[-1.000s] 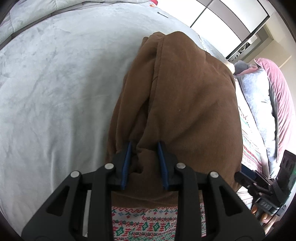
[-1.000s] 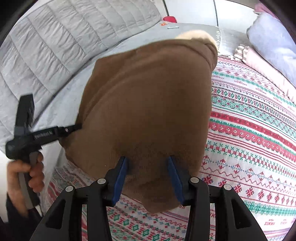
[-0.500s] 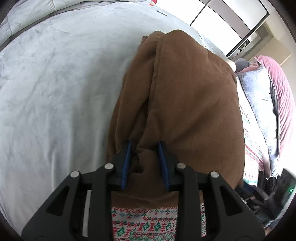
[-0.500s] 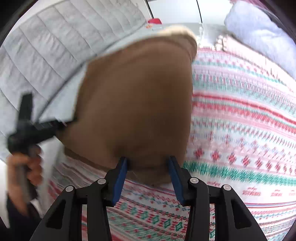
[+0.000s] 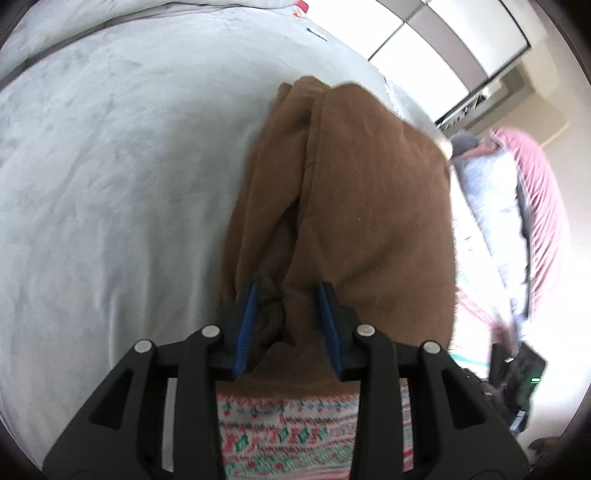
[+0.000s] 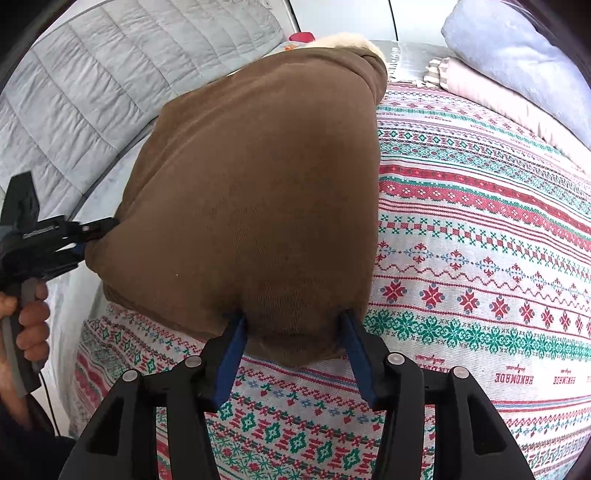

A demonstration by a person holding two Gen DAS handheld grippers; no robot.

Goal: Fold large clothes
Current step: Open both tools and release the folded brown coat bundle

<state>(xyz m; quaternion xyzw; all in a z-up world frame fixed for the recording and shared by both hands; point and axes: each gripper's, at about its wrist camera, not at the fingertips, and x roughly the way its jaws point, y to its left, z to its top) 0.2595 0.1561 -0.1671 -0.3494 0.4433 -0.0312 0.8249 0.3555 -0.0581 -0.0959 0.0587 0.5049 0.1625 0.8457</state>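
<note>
Daylight, bright. Left wrist view: window upper right blown out, glare washing the right side; slight motion blur overall. Right wrist view: sharper, soft shadow on brown garment. Fisheye bending, dark corners in both.

The supporting surface is a bed, covered by a pale grey, slightly wrinkled sheet. A grey quilted cover is seen along the far left side in the right wrist view. A patterned blanket, woven in red, green and white bands, is spread over the right part of the bed and reaches the near edge. A folded brown garment is laid partly on the grey sheet and partly on the patterned blanket, its near edge resting on the blanket. Folded pink and blue textiles are stacked at the far right. A small red item lies at the far end.
</note>
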